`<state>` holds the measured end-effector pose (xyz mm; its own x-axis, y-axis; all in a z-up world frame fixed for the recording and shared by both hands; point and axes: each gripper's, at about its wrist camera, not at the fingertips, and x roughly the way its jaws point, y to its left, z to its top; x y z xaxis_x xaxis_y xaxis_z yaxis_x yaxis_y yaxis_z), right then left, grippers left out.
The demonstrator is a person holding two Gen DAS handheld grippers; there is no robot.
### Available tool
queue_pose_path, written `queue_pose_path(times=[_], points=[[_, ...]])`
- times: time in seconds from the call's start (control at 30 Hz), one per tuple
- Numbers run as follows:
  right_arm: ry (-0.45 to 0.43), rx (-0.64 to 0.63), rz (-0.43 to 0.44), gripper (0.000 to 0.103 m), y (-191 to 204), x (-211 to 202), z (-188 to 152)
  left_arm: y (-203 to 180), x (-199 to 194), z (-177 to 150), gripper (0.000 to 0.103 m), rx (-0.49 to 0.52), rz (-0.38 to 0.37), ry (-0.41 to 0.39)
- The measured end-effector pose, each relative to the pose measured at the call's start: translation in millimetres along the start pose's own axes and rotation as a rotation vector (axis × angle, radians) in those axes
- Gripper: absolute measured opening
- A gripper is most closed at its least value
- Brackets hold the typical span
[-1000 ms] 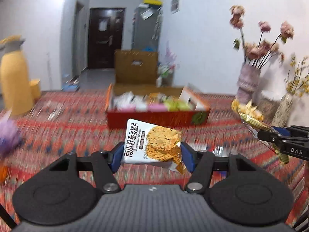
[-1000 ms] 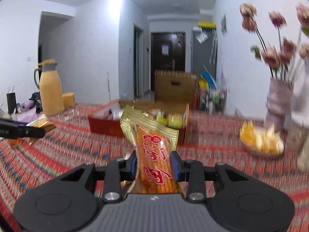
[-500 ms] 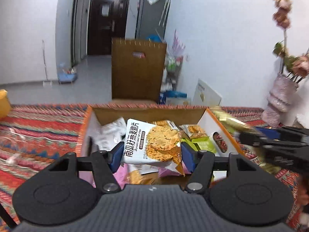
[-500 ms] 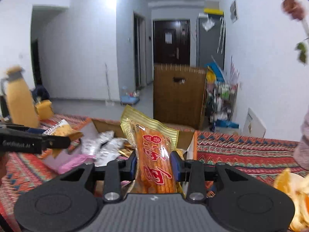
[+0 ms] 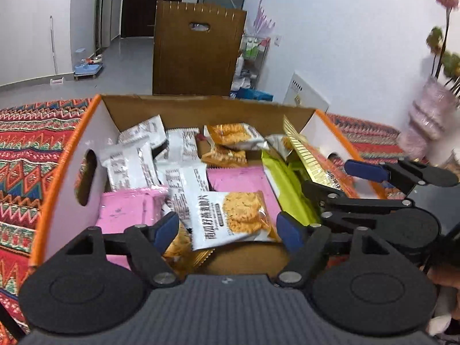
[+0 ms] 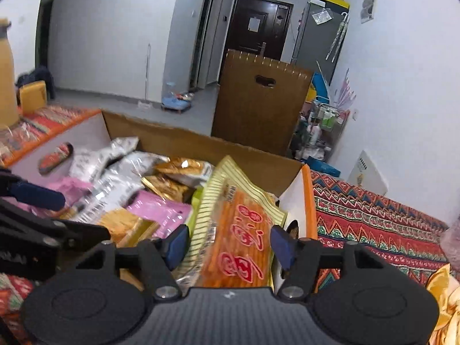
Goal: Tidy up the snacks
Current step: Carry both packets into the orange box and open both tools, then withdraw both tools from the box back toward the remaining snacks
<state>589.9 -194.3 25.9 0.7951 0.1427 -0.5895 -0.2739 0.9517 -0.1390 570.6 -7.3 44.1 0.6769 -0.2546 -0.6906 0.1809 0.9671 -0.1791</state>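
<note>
Cloth (image 5: 26, 155) in red zigzag weave covers the surface on both sides of the cardboard box (image 5: 61, 172), which is my landmark. Beyond the box stands a brown board with a handle slot (image 5: 198, 46), then grey floor and a dark door (image 6: 257, 26); white wall rises to the right of it.

My left tongs (image 5: 227, 230) hover over the box's near edge, jaws just opened and spread clear of the cracker packet (image 5: 230, 217), which lies tilted on the pink and white packets inside. My right tongs (image 6: 228, 243) sit over the box's right end; their jaws have just been opening too, and the orange snack-stick packet (image 6: 238, 230) lies between them, leaning against the right wall. I cannot see either pad pressing it.

To the right of the box, a pale vase (image 5: 428, 118) is smeared by blur. A yellow flask (image 6: 7, 77) left of the box is cut off by the frame. Packets deep in the box overlap, so I cannot count them.
</note>
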Motion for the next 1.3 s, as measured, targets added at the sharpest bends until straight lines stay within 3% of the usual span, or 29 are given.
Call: queue_pose_path(times=[0.27,0.4,0.47,0.57,0.67,0.73,0.83,0.9,1.07,1.2,1.3], points=[[-0.108,0.029,0.002,0.063,-32.7,-83.1,21.7,10.1,-89.5,4.3,0.08,0.057,0.041,-0.14],[-0.157,0.032,-0.011,0.065,-42.1,-133.2,22.2,4.8,-147.1,-6.9,0.083,0.078,0.051,-0.21],[-0.178,0.032,-0.006,0.069,-43.9,-161.4,15.1,2.1,-177.9,-20.7,0.085,0.093,0.097,-0.264],[-0.21,0.028,-0.001,0.076,-40.2,-202.1,-9.6,3.4,-221.6,-54.9,0.091,0.106,0.132,-0.339],[-0.227,0.021,0.037,0.081,-32.3,-239.5,-46.2,7.4,-253.3,-94.6,0.092,0.086,0.146,-0.355],[-0.24,0.015,0.065,0.089,-25.7,-261.3,-72.1,8.7,-265.1,-123.4,0.093,0.084,0.163,-0.349],[-0.253,-0.002,0.088,0.09,-12.8,-293.0,-112.6,2.9,-283.2,-172.7,0.094,0.083,0.23,-0.356],[-0.259,0.008,0.089,0.091,-5.4,-309.5,-135.9,0.7,-296.6,-200.7,0.1,0.062,0.241,-0.358],[-0.267,0.129,0.043,0.094,17.7,-342.5,-200.5,-25.3,-305.6,-262.1,0.1,0.052,0.316,-0.319],[-0.234,0.2,0.056,0.099,27.3,-351.1,-242.1,-39.6,-300.0,-297.3,0.102,0.024,0.25,-0.268],[-0.175,0.17,0.043,0.099,38.5,-346.9,-258.1,-53.2,-291.9,-309.6,0.102,0.06,0.25,-0.225]])
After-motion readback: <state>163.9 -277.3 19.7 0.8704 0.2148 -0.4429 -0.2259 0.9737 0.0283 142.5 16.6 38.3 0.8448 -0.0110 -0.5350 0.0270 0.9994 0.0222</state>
